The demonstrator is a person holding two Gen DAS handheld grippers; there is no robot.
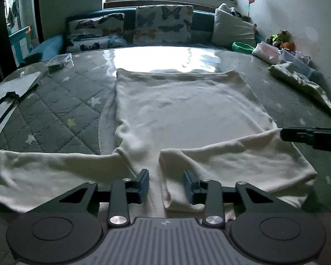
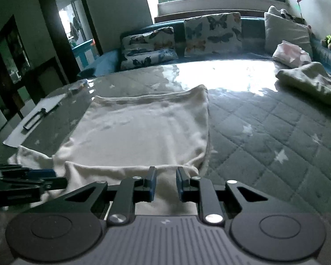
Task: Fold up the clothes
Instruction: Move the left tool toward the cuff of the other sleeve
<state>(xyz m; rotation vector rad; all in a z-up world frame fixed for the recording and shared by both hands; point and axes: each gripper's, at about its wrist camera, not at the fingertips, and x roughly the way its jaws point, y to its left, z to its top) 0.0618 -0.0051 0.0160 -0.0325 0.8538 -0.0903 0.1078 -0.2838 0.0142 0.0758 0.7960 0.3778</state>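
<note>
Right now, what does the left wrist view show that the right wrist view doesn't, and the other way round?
Only the left wrist view shows the clear plastic box, the green bowl and the shirt's left sleeve spread flat. Only the right wrist view shows the open doorway and dark cabinet. Both show the white shirt on the quilted table, the butterfly pillows, the crumpled cloth, and each view's own open gripper, left gripper and right gripper, over the near hem.

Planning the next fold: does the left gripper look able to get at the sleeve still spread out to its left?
Probably yes. The left gripper is open over the white shirt, and the outstretched sleeve lies flat beside it with nothing on top or between them.
</note>
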